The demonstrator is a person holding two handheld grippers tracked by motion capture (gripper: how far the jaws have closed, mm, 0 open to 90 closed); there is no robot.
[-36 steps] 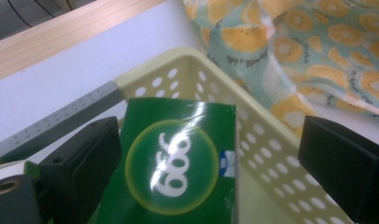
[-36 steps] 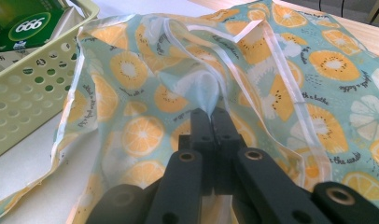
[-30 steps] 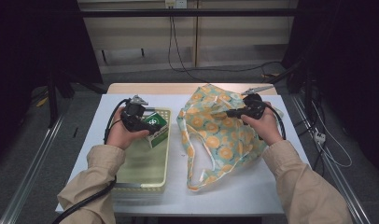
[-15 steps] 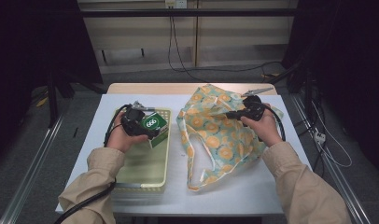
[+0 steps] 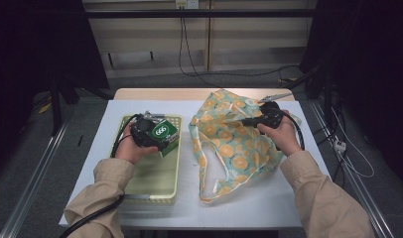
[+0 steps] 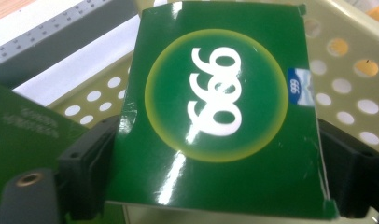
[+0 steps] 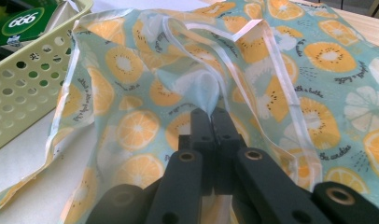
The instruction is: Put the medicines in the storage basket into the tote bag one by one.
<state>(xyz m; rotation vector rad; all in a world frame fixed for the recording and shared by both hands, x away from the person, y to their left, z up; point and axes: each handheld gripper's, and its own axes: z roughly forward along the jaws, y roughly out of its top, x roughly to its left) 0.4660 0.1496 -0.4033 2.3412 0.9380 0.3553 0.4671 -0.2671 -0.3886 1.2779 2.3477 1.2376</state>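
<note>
The left claw clamps a glossy green box by its sides, just above the perforated basket; its jaws have just been closing on it. The right claw, pinched together, holds the fruit-print bag by its rim on the surface. Next, probably, the box must travel across into the bag's mouth.

High view overhead, facing forward-down; gripper views close; basket shared.

The green box bears large white "999" in a yellow-ringed circle and a small blue "999" tag; script on the bag is perhaps "delight".
</note>
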